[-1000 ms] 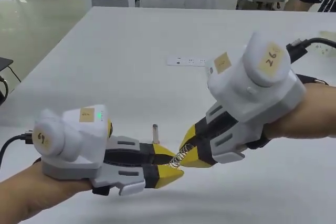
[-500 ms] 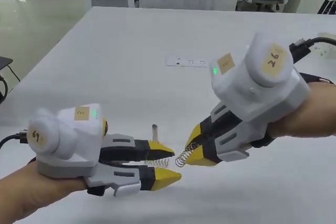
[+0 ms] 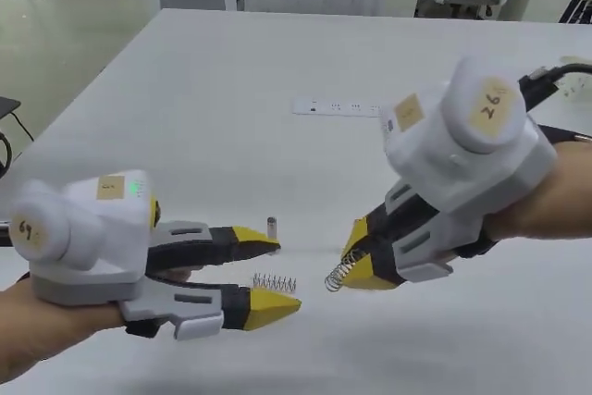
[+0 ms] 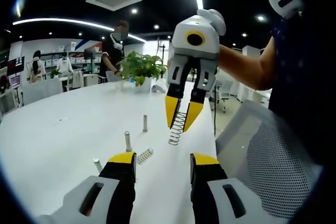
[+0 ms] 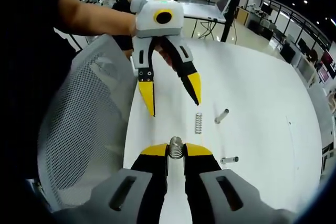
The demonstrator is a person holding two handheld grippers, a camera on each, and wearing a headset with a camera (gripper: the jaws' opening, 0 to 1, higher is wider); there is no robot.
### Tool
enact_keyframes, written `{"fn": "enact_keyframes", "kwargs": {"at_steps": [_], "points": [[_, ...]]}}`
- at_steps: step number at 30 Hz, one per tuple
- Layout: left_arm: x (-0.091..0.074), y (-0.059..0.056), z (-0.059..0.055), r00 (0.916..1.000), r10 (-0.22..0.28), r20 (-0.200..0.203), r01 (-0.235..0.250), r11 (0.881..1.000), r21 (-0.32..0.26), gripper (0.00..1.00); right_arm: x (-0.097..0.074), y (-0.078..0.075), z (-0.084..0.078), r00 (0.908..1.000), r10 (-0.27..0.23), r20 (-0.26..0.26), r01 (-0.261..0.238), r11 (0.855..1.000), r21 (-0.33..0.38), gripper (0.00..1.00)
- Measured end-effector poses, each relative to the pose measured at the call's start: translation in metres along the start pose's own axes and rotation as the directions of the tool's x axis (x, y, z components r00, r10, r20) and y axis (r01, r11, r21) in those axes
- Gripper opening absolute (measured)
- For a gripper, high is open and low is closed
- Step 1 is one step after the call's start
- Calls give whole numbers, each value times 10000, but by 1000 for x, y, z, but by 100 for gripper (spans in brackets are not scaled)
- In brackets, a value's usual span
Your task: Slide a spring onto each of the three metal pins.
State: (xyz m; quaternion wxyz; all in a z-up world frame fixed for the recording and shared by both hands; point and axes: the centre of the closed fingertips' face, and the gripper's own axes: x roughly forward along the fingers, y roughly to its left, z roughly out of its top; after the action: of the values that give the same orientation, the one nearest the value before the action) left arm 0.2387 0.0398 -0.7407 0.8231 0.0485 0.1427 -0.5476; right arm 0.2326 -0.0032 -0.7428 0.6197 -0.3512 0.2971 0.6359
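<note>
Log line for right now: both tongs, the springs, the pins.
left tongs: open | right tongs: shut on spring | second spring: loose on table | three pins: bare

A white table (image 3: pixel 213 90) is carrying a power strip (image 3: pixel 336 107) toward 12 o'clock. A pin (image 3: pixel 272 227) is standing nearer, and a loose spring (image 3: pixel 275 282) is lying at its 6 o'clock.

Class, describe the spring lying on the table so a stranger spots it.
On the white table, find the open left gripper. Off its yellow tips lies the loose spring, flat, unlike the held spring in the right gripper.
</note>
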Motion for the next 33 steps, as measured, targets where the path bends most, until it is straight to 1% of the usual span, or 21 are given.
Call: {"fn": "enact_keyframes", "kwargs": {"at_steps": [7, 18, 23, 30, 33], "points": [[-11, 3, -6, 9991, 412, 39, -411, 9989, -211, 41, -2, -3, -6, 9998, -71, -163, 72, 9999, 79, 8], [-24, 8, -7, 9959, 894, 123, -888, 9950, -447, 50, -8, -6, -16, 9991, -181, -381, 187, 9997, 169, 8], [-29, 10, -13, 9934, 1149, 69, -1144, 9921, -524, 55, -14, -11, -23, 9982, -285, -520, 299, 9992, 262, 8], [-35, 13, -18, 9893, 1456, 114, -1445, 9871, -690, 57, -21, -19, -30, 9966, -437, -705, 462, 9983, 353, 8], [-38, 13, -22, 9878, 1557, 63, -1549, 9854, -709, 58, -25, -23, -33, 9955, -537, -777, 567, 9977, 377, 8]]}}
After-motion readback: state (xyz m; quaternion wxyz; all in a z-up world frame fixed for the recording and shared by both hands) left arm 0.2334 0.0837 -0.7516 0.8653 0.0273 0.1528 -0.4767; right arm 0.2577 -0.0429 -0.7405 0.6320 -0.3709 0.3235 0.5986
